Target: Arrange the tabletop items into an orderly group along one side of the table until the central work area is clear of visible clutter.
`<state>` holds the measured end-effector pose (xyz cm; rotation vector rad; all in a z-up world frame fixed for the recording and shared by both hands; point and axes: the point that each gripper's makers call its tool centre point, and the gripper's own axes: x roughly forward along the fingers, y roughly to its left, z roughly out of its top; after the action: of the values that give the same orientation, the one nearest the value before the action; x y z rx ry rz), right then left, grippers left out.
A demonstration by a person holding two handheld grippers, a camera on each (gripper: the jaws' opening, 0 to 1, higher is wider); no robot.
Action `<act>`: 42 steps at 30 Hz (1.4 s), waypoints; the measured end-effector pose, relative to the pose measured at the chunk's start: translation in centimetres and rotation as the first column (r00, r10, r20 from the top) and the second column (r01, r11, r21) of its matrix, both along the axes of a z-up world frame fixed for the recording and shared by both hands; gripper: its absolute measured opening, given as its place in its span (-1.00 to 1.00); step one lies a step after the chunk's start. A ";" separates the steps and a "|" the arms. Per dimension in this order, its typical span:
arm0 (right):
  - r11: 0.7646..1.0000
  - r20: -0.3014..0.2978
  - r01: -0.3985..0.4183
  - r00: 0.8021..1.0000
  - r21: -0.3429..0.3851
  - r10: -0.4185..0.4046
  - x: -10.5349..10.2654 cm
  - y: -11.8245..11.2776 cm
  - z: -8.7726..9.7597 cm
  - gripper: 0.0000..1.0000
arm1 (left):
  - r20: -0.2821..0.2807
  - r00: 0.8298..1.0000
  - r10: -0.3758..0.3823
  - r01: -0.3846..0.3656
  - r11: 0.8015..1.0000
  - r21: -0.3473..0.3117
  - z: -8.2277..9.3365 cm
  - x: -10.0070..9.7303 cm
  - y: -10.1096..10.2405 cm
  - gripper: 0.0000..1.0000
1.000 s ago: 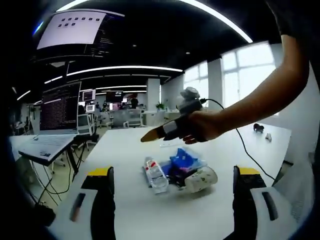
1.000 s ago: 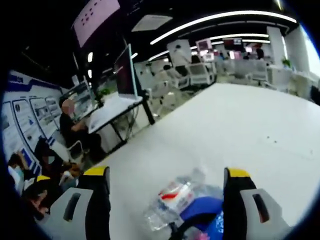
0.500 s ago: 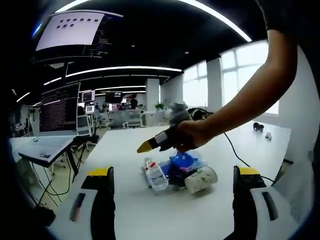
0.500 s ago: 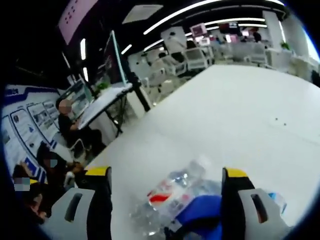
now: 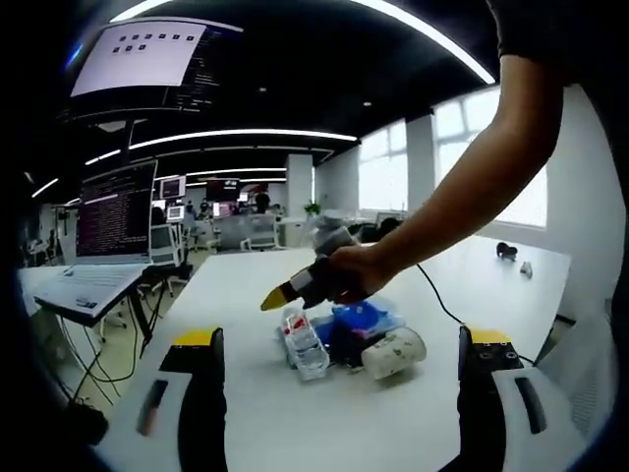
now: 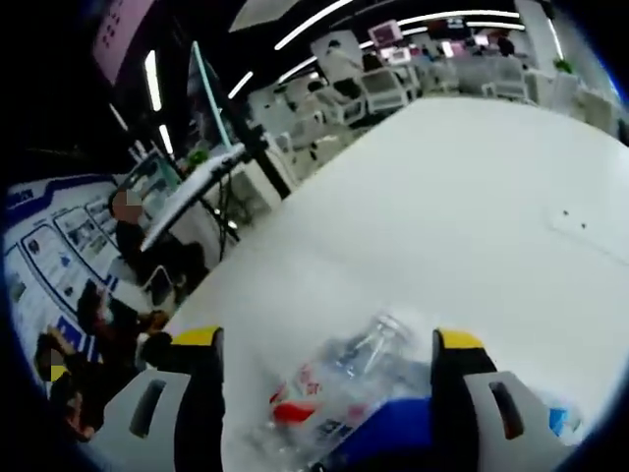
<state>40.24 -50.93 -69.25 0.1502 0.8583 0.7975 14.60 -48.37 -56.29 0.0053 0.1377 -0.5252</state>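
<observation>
A small pile lies mid-table in the left gripper view: a clear plastic bottle (image 5: 303, 346) with a red label, a blue packet (image 5: 360, 319) and a patterned white paper cup (image 5: 395, 352) on its side. My left gripper (image 5: 341, 340) is open, held back on the near side of the pile. A hand brings my right gripper (image 5: 295, 287) in from the right, its yellow-tipped jaws just above the bottle. In the right gripper view my right gripper (image 6: 327, 342) is open, and the bottle (image 6: 339, 385) and the blue packet (image 6: 388, 438) lie between its jaws.
The white table (image 5: 246, 295) stretches far back. A laptop (image 5: 106, 241) stands on a raised stand off the left edge. Small dark items (image 5: 508, 251) sit at the far right. A black cable (image 5: 447, 310) trails behind the pile. People (image 6: 123, 236) sit at desks beyond the table.
The right gripper has come down and to the left, close over the bottle, which now looks larger in its own view. The left gripper and the pile have stayed put.
</observation>
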 end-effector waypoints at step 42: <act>0.990 -0.253 0.121 0.962 0.072 -0.099 2.0 -0.5 -2.9 -0.30 | -0.024 0.999 0.031 -0.031 0.999 -0.022 0.0 0.6 0.2 1.00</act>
<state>42.22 -51.47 -72.15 0.3784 1.0431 0.7209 15.18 -48.19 -56.32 -0.0249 0.1544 -0.4957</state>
